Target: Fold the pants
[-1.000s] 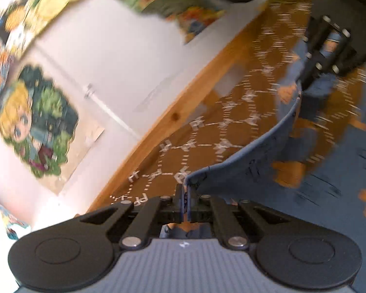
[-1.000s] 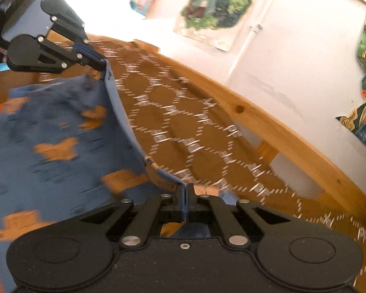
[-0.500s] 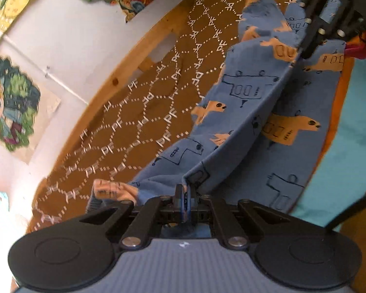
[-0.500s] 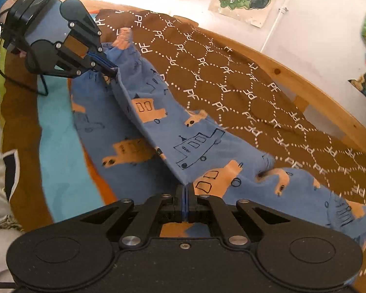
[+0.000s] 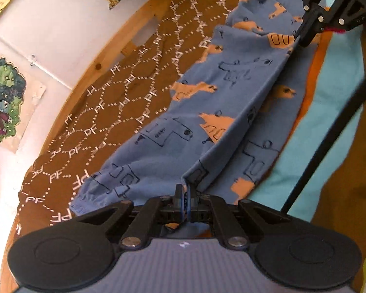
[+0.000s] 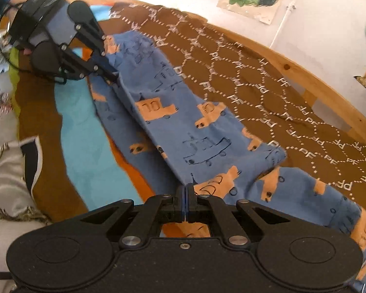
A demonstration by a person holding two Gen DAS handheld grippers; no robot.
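Note:
Blue pants (image 5: 231,78) (image 6: 190,127) with orange and outlined vehicle prints lie along the bed, one half folded over the other with a raised ridge between my two grippers. My left gripper (image 5: 186,195) is shut on the fabric edge at one end; it also shows at the upper left of the right wrist view (image 6: 112,75). At the other end my right gripper (image 6: 186,193) is shut on the same edge, and it appears at the top right of the left wrist view (image 5: 299,37). The cloth between them is pulled fairly straight and low over the bedding.
The pants rest on a brown blanket (image 5: 124,92) with white dotted hexagons, beside turquoise and orange bedding (image 6: 85,131). A wooden bed rail (image 6: 329,92) and a white wall with cartoon posters (image 5: 2,97) run behind. A patterned pillow (image 6: 2,166) lies at the left.
Both grippers have come down and across with the pants edge, laying the lifted half over the other. In the last half second they barely moved.

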